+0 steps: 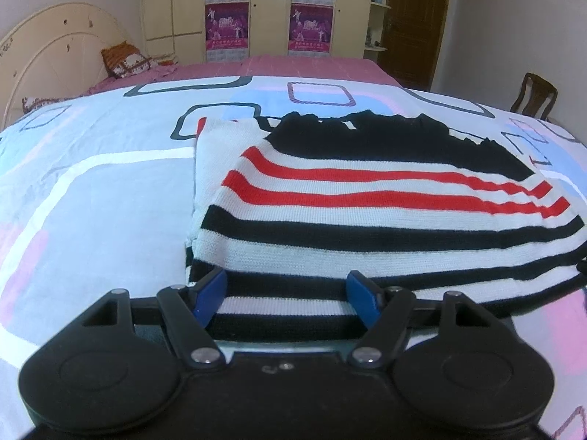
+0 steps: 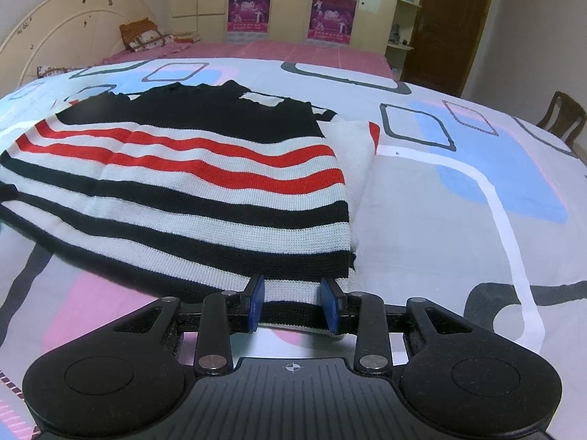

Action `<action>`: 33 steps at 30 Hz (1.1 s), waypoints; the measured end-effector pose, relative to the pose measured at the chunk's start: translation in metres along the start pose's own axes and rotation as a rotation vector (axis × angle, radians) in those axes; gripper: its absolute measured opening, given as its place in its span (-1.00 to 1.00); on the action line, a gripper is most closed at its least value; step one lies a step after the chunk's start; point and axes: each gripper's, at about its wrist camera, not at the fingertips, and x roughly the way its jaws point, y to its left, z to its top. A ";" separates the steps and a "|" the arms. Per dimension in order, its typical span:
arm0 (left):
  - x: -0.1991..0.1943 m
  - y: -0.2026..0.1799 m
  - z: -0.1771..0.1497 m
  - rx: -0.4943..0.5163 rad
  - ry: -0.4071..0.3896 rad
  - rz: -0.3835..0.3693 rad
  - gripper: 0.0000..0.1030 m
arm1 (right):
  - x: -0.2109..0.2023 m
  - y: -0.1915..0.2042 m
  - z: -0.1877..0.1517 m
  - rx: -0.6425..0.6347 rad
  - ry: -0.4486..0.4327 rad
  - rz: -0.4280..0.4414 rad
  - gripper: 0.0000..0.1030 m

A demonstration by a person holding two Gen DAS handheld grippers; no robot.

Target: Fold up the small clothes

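A small knitted sweater (image 1: 367, 198) with black, white and red stripes lies partly folded on the patterned bedsheet (image 1: 91, 201). My left gripper (image 1: 286, 286) is open, its blue pads (image 1: 211, 293) astride the sweater's near hem at its left corner. In the right wrist view the sweater (image 2: 190, 168) lies to the left. My right gripper (image 2: 293, 297) is open, its blue pads (image 2: 256, 300) either side of the near hem at the right corner. Neither is closed on the cloth.
The bedsheet (image 2: 440, 220) covers a wide bed with a cream headboard (image 1: 44, 58) at the far left. A pillow (image 1: 124, 60) lies near it. A wardrobe (image 1: 264, 7), a brown door (image 1: 414, 18) and a wooden chair (image 1: 535, 95) stand beyond the bed.
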 end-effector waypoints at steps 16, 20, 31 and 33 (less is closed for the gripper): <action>-0.012 0.059 -0.037 -0.746 -0.107 -0.173 0.49 | -0.029 -0.003 0.026 0.195 -0.121 0.146 -0.89; 0.006 0.064 -0.033 -0.825 -0.165 -0.193 0.46 | -0.015 0.006 0.049 0.249 -0.121 0.211 -0.95; 0.048 0.079 -0.012 -0.910 -0.161 -0.232 -0.52 | 0.041 0.061 0.099 0.205 -0.082 0.324 -0.95; 0.047 0.082 -0.012 -0.924 -0.162 -0.252 -0.57 | 0.048 0.068 0.103 0.205 -0.080 0.338 -0.95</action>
